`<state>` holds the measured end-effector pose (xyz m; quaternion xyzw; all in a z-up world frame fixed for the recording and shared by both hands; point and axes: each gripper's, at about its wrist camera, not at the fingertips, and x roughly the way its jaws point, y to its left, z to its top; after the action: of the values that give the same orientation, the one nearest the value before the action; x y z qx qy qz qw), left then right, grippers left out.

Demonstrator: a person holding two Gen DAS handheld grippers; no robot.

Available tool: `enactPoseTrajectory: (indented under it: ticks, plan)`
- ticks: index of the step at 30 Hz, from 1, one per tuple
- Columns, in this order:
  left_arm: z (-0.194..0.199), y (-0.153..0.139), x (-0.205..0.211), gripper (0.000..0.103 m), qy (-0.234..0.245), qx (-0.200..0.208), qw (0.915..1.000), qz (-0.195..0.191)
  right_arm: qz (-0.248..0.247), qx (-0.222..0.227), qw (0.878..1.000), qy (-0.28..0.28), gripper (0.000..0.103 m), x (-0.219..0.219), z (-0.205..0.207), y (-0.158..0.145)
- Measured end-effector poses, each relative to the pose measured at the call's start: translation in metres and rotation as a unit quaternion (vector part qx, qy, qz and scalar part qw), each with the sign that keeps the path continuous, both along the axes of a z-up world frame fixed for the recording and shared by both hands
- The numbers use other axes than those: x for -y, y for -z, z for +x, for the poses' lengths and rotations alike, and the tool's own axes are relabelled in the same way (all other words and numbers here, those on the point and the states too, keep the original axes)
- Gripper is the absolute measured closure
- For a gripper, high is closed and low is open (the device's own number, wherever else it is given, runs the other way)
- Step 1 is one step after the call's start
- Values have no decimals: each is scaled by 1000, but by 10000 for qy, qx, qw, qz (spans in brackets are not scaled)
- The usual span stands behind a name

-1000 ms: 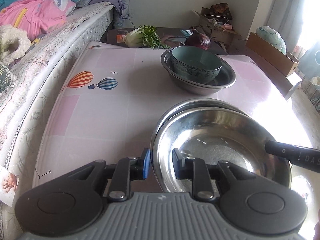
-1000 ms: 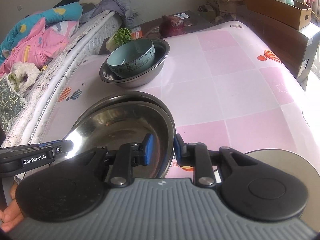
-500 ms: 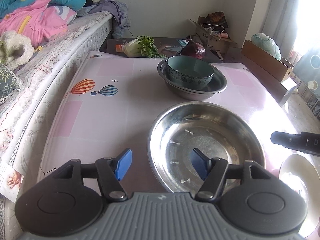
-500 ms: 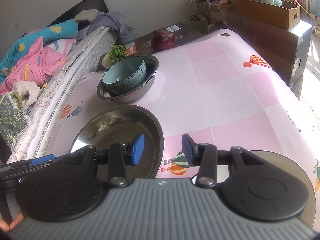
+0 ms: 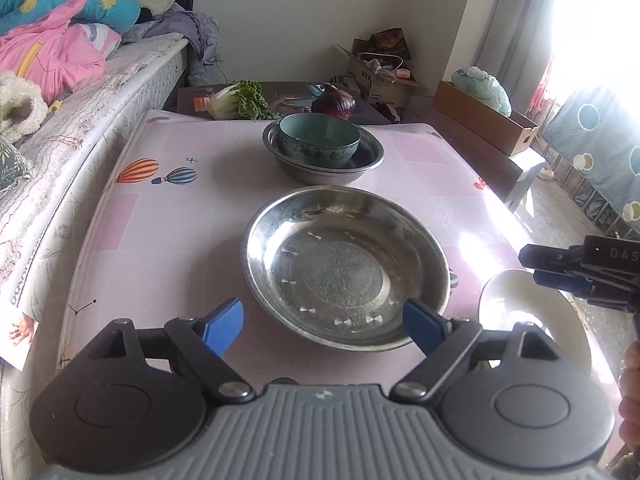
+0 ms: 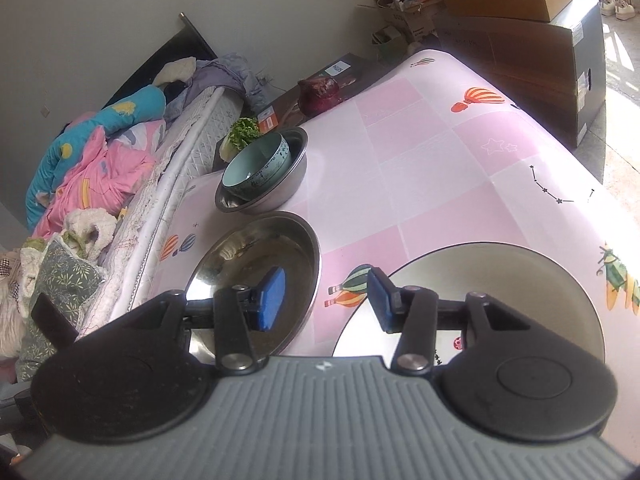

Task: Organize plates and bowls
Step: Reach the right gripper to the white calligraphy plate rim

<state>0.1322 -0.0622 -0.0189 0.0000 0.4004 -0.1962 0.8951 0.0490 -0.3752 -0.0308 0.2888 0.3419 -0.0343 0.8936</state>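
Steel basin (image 5: pixel 345 266) sits on the table (image 5: pixel 180 232), around the middle and toward your near edge, flat and free of both claws. Beyond it, toward the far edge, the teal bowl (image 5: pixel 319 141) is nested inside a second steel basin (image 5: pixel 362 160), so that pair already looks sorted by size. A white plate (image 6: pixel 500 280) lies near the near right corner, just beside the loose basin.

Your left gripper (image 5: pixel 323 322) is opening, its blue pads spread wide to either side of the basin's near rim with neither pressing on it; nothing is held. Your right gripper (image 6: pixel 328 296) is also opening, to a moderate gap, and hangs over the bare strip between basin and plate, empty.

A second ago both claws were pinched on this basin's rim, one at each side, carrying it together. Now it is set down, both grips have let go, and both hands have backed off. You seem to have parked it here so the white plate is the next piece to deal with.
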Motion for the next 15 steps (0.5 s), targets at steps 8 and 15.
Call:
enactPoseTrajectory:
  ticks: [8,15]
  plan:
    - [-35,6,28,12,412,-75,9991,-85,-99,23,9988,482,57,35,-55,3]
    - [-47,25,66,13,856,-300,9958,-87,-213,-65,9953,946,57,81,-89,18]
